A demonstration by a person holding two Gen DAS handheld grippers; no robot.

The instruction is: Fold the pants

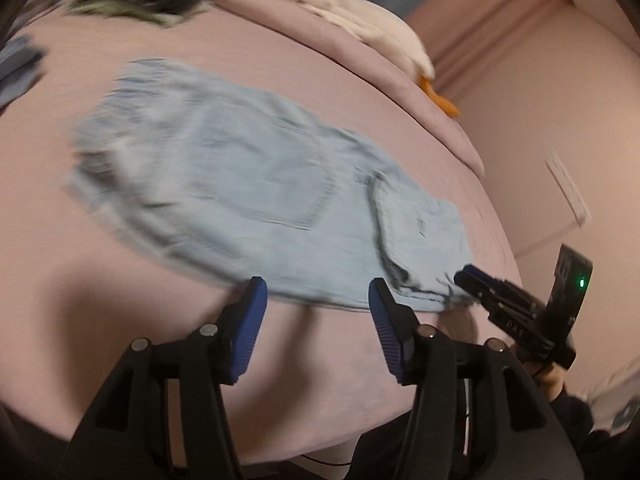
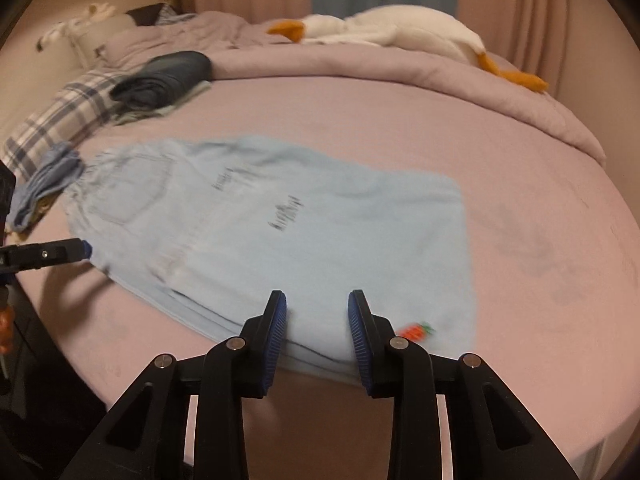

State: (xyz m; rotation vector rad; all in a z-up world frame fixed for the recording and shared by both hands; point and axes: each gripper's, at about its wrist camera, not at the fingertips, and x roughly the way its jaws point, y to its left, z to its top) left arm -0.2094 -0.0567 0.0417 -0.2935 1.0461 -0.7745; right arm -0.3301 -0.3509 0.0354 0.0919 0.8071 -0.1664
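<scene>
Light blue pants lie flat and folded lengthwise on the pink bed sheet; they also show in the right wrist view, with a small orange carrot patch near the front edge. My left gripper is open, its fingertips at the near edge of the pants with nothing between them. My right gripper is open, its tips over the near hem of the pants. It also shows in the left wrist view at the pants' right corner. The left gripper shows in the right wrist view at the left.
A white goose plush lies on the bunched pink duvet at the back. Folded dark clothes and a plaid pillow sit at back left, and a blue garment lies left of the pants.
</scene>
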